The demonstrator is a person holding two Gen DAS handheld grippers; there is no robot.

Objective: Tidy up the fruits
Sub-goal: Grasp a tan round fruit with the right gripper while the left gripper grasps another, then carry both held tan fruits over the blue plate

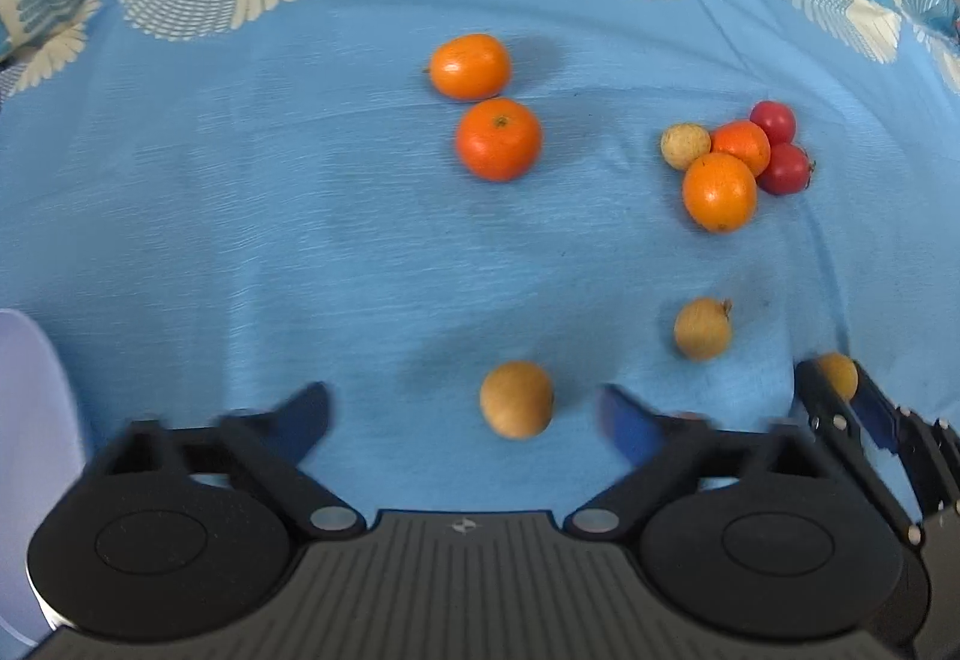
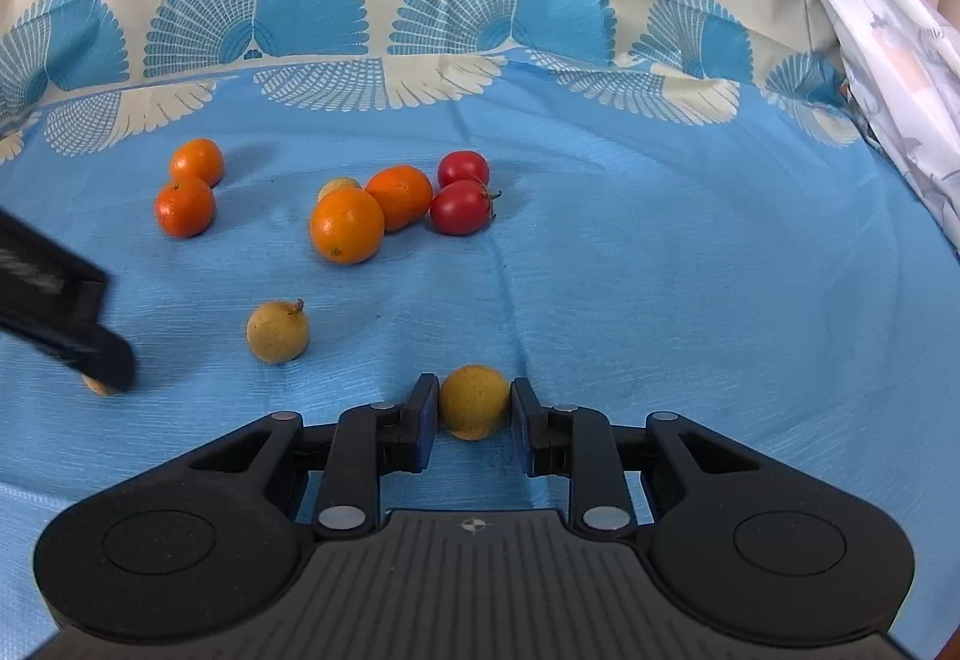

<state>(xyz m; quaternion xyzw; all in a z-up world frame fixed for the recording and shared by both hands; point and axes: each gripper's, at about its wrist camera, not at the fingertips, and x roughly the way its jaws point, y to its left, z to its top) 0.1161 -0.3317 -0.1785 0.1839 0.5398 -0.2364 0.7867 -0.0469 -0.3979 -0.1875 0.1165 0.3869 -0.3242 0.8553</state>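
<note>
Our right gripper [image 2: 474,414] is clamped on a tan fruit [image 2: 474,401] low on the blue cloth [image 2: 660,270], pads [image 2: 425,408] on both sides, prob ready to lift. Left gripper [image 1: 462,420] is spread w/ another tan fruit [image 1: 516,399] btwn its fingers, untouched. Oranges [image 1: 498,138] & tomatoes [image 1: 783,168] sit well apart up top; open cloth all round, no edge near

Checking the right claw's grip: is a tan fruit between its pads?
Yes, the right claw has both pads against a tan fruit.
</note>
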